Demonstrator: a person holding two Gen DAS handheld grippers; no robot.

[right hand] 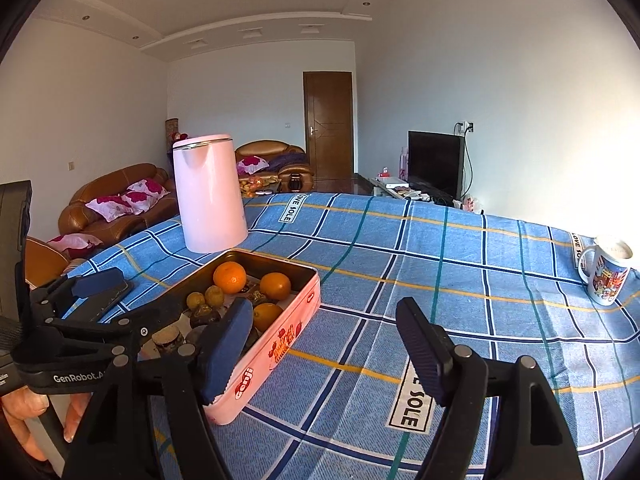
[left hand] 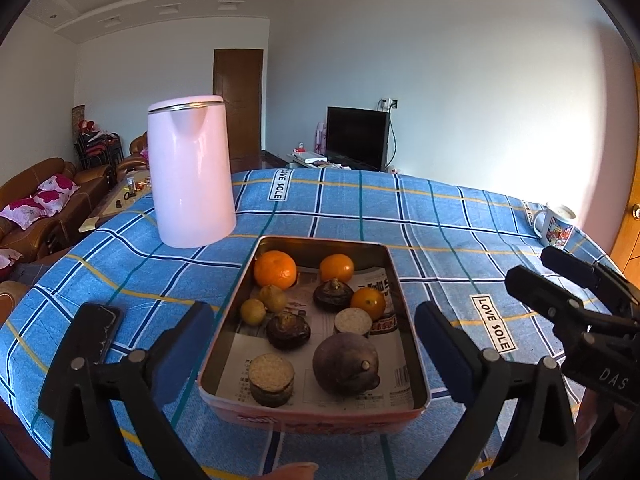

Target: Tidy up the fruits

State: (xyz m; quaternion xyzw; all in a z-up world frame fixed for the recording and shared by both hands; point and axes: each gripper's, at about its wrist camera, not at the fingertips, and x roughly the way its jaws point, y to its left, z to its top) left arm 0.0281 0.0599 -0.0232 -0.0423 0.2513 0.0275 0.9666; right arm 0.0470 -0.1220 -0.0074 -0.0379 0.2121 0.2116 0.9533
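All fruit sits in the tin tray point(left hand: 396, 280) on the blue cloth, so sorting looks done. Left gripper point(left hand: 316, 344) hangs wide open and empty over the tray; right gripper point(right hand: 324, 344), beside it, is open too, holding nothing.

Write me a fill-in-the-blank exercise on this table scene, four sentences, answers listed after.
1. The fruits lie in a metal ____ lined with printed paper.
2. The number of oranges in the tin is ____.
3. The tall pink thing behind the tin is a ____.
4. Near the table's far right edge stands a white ____ with a printed picture.

Missing words: tin; three; kettle; mug
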